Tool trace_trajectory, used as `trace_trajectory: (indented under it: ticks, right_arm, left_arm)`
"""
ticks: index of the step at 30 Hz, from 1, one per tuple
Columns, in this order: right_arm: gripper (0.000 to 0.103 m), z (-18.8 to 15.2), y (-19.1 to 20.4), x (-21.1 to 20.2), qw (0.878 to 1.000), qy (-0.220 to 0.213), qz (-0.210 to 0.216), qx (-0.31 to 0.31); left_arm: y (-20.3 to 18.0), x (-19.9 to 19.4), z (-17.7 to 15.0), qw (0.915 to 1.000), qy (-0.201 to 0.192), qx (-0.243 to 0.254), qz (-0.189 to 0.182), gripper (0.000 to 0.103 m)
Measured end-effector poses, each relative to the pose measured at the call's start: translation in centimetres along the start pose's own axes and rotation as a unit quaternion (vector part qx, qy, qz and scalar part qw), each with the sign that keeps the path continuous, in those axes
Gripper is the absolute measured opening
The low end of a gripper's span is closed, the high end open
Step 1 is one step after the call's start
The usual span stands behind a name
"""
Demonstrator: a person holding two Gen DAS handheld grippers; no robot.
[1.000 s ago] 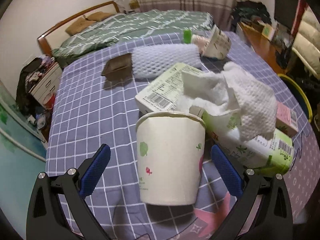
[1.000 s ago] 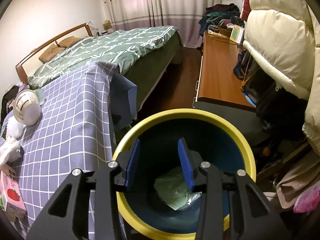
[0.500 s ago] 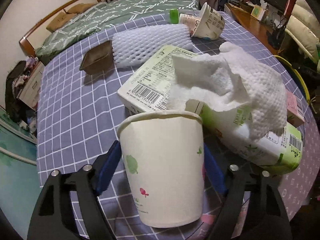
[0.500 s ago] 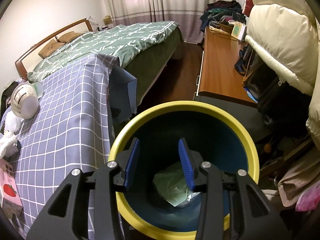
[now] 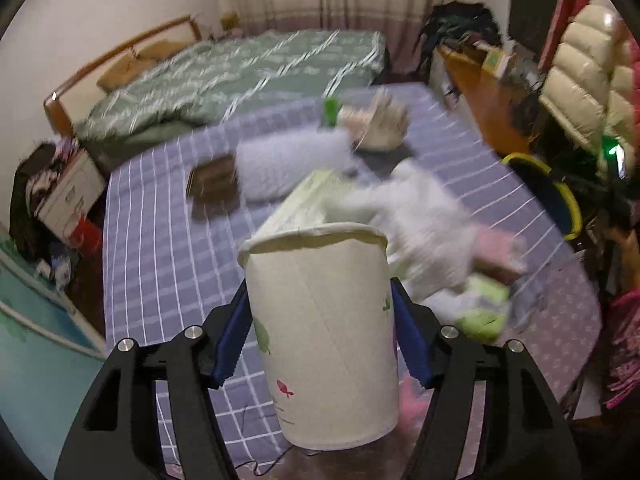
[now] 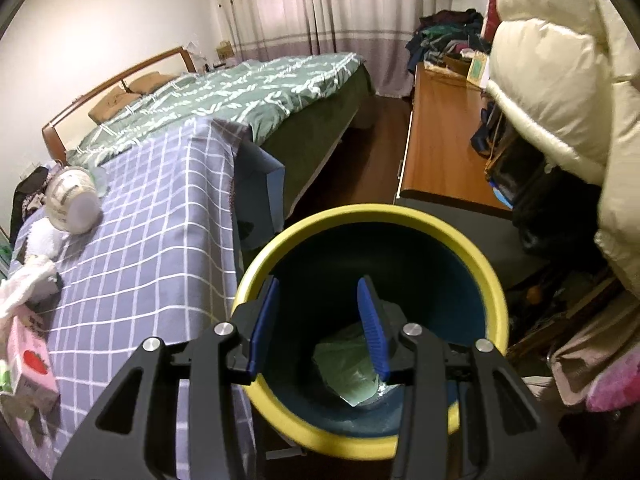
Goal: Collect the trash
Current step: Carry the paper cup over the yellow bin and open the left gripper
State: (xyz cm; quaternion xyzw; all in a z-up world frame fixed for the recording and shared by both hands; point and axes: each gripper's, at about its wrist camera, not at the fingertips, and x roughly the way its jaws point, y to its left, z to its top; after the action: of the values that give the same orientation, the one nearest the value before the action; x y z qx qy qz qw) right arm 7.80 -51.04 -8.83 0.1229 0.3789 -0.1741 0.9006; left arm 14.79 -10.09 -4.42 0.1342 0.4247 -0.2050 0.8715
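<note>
While the tabletop [image 5: 168, 248] beyond the left jaws is blurred with clutter, the bin [image 6: 490, 276] sits right under the right gripper [image 6: 318, 320], whose jaws hang slack and empty over its mouth. The left gripper [image 5: 320, 320] has just been closing and now clenches the paper cup [image 5: 320, 320] between its jaws. I'd worry the thin wall buckles under that squeeze, or the cup slips free and knocks the white tissue [image 5: 416, 216] just beyond it.

dim indoor light; left view motion-blurred, fisheye-warped edges.
</note>
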Motion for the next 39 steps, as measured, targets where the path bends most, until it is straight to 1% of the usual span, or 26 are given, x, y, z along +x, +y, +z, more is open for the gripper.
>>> trace_trajectory:
  ticks: [1, 2, 5, 7, 9, 10, 11, 12, 16, 19, 24, 27, 29, 30, 32, 34, 35, 37, 39]
  right_arm:
    - [0.042, -0.2, -0.1, -0.8, 1.000, -0.006, 0.001, 0.001]
    - [0.048, -0.3, -0.3, -1.4, 1.000, -0.010, 0.002, 0.001]
    - [0.051, -0.8, -0.8, -3.6, 1.000, -0.029, -0.006, -0.003]
    - [0.051, -1.0, -1.4, -5.2, 0.999, -0.043, -0.018, -0.006]
    - [0.051, -1.3, -2.1, -6.5, 0.998, -0.054, -0.024, -0.004]
    - [0.054, -1.5, -2.6, -7.2, 0.998, -0.061, -0.029, -0.001]
    - [0.057, -1.8, -3.0, -7.8, 0.997, -0.066, -0.033, 0.001]
    - [0.057, -2.1, -3.5, -8.4, 0.997, -0.070, -0.038, 0.003]
    - [0.058, -3.3, -5.4, -9.8, 0.996, -0.075, -0.050, 0.007]
    - [0.058, -4.1, -6.4, -10.4, 0.995, -0.075, -0.064, 0.007]
    - [0.060, -5.2, -8.2, -11.1, 0.994, -0.076, -0.082, 0.014]
    - [0.060, -5.7, -9.3, -11.1, 0.993, -0.071, -0.087, 0.023]
    - [0.060, -6.0, -9.9, -10.9, 0.993, -0.067, -0.090, 0.030]
    - [0.060, -6.1, -10.1, -10.9, 0.993, -0.066, -0.091, 0.032]
    - [0.060, -6.2, -10.5, -10.8, 0.993, -0.062, -0.092, 0.036]
    - [0.061, -6.3, -10.8, -10.7, 0.993, -0.058, -0.095, 0.038]
    - [0.061, -6.3, -10.8, -10.8, 0.993, -0.057, -0.095, 0.038]
    - [0.062, -6.2, -10.7, -10.9, 0.993, -0.060, -0.095, 0.039]
    - [0.064, -6.3, -10.4, -11.1, 0.993, -0.062, -0.095, 0.037]
  left_arm:
    - [-0.6, -0.7, 0.5, 0.9999, -0.009, 0.007, -0.005, 0.065]
    - [-1.5, -1.3, 1.3, 0.9996, -0.020, 0.016, -0.013, 0.065]
    - [-4.5, -2.1, 3.4, 0.9973, -0.041, 0.044, -0.041, 0.065]
    - [-6.6, -1.6, 5.0, 0.9951, -0.048, 0.064, -0.058, 0.065]
    - [-9.6, -1.0, 6.6, 0.9914, -0.050, 0.087, -0.084, 0.065]
    - [-11.3, -0.5, 7.5, 0.9887, -0.051, 0.102, -0.097, 0.065]
    - [-12.5, -0.1, 8.1, 0.9871, -0.052, 0.111, -0.103, 0.065]
    - [-14.1, 0.4, 8.9, 0.9850, -0.052, 0.122, -0.110, 0.065]
    - [-20.8, 3.3, 12.2, 0.9759, -0.040, 0.157, -0.147, 0.065]
    - [-25.2, 5.9, 14.0, 0.9711, -0.032, 0.173, -0.161, 0.065]
    - [-32.0, 10.9, 15.8, 0.9646, -0.001, 0.189, -0.184, 0.066]
    - [-35.0, 13.3, 16.2, 0.9627, 0.011, 0.195, -0.188, 0.066]
    - [-36.5, 14.5, 16.5, 0.9616, 0.019, 0.195, -0.192, 0.067]
    - [-37.2, 15.1, 16.7, 0.9618, 0.021, 0.193, -0.193, 0.072]
    - [-38.6, 16.1, 17.1, 0.9638, 0.016, 0.190, -0.186, 0.076]
    - [-38.6, 16.5, 17.1, 0.9651, 0.015, 0.188, -0.181, 0.079]
    - [-38.8, 16.8, 17.3, 0.9665, 0.016, 0.184, -0.178, 0.082]
    - [-38.3, 16.5, 17.6, 0.9676, 0.019, 0.171, -0.184, 0.083]
    - [-37.3, 15.2, 17.7, 0.9680, 0.012, 0.164, -0.189, 0.083]
